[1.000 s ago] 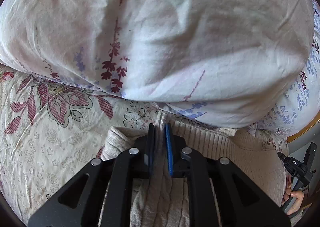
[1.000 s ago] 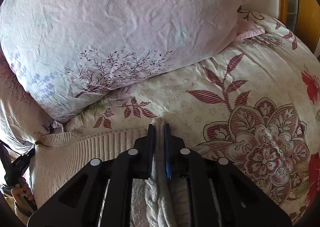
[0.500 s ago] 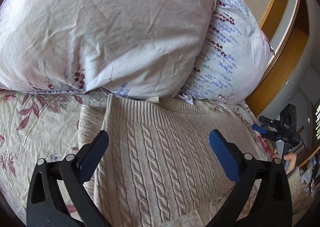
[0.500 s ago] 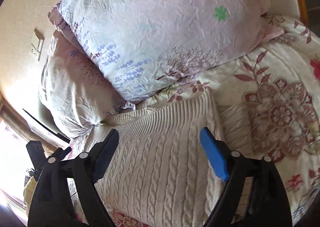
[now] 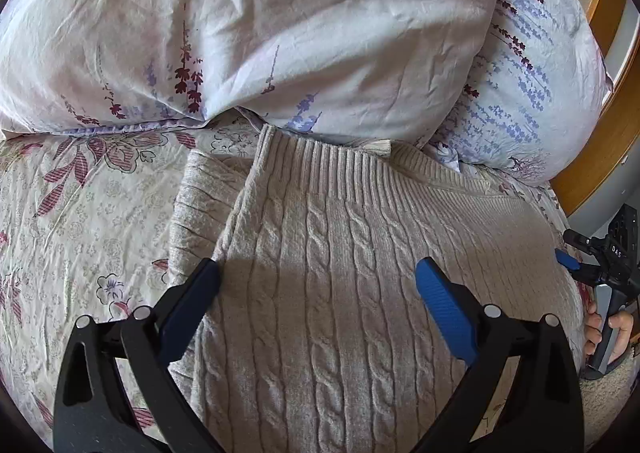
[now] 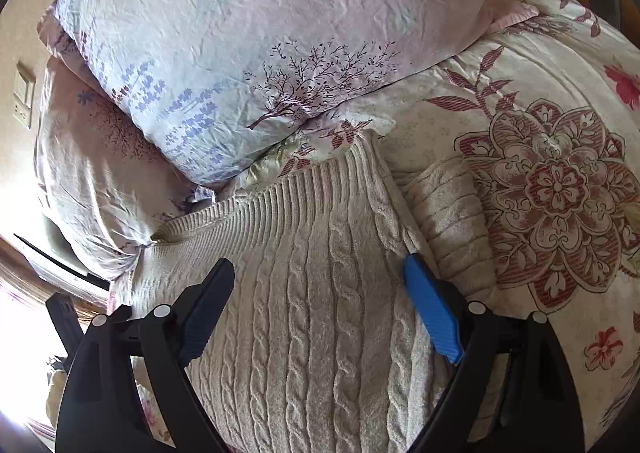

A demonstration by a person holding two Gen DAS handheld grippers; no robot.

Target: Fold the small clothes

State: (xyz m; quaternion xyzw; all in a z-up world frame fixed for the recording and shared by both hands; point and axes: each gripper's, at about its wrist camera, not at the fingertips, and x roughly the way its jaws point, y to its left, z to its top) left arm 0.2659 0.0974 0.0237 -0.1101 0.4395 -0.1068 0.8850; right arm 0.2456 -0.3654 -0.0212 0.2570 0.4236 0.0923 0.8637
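Observation:
A beige cable-knit sweater point(image 5: 340, 253) lies flat on the floral bed cover, its ribbed hem against the pillows; it also shows in the right wrist view point(image 6: 312, 293). A folded sleeve point(image 5: 200, 205) lies along its side, also seen in the right wrist view point(image 6: 452, 221). My left gripper point(image 5: 316, 277) is open and empty just above the sweater. My right gripper point(image 6: 316, 277) is open and empty above the sweater too; it also appears at the edge of the left wrist view point(image 5: 600, 257), held by a hand.
Two large floral pillows point(image 5: 260, 25) point(image 6: 260, 25) lie right behind the sweater. The floral bed cover point(image 6: 560, 181) spreads to the side. A wooden headboard edge point(image 5: 600, 73) and a wall switch point(image 6: 24, 97) are beyond.
Both grippers were shut on the sweater's hem a second ago. They let go, opened wide and drew back; since half a second ago they have dropped closer to the sweater.

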